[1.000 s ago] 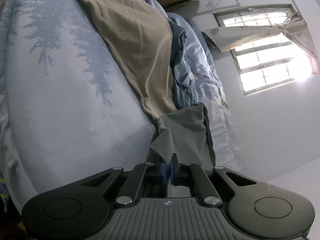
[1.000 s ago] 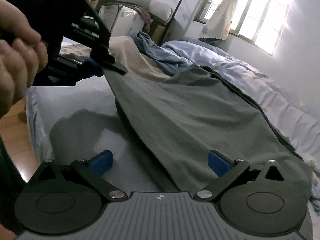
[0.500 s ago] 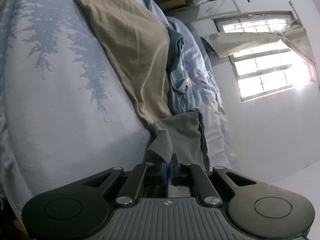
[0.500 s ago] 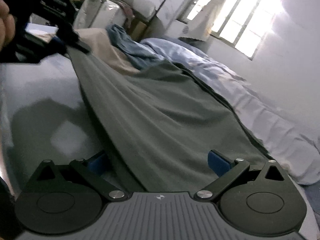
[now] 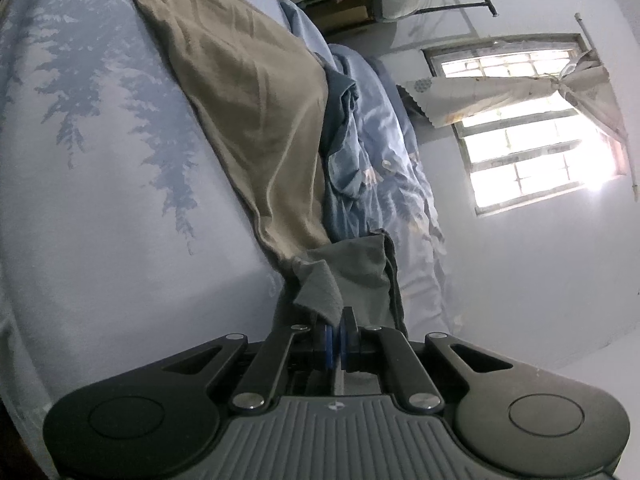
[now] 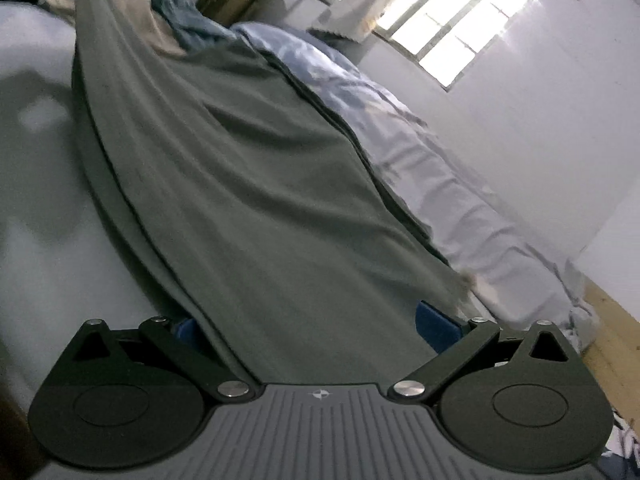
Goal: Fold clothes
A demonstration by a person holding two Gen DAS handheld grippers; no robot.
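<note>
Your left claw (image 5: 335, 334) pinches the limp, light grey cloth (image 6: 240, 184) at a corner; your right claw (image 6: 316, 324), wide open, straddles its near edge, lower centre.

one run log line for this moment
step: fold grey garment | left tongs: shut on corner | right tongs: open, cloth between | tan cloth: on bed

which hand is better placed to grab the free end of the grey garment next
Right. Its tongs are open with the grey garment lying between the pads, ready to close. The left tongs are already shut on the other corner.
</note>
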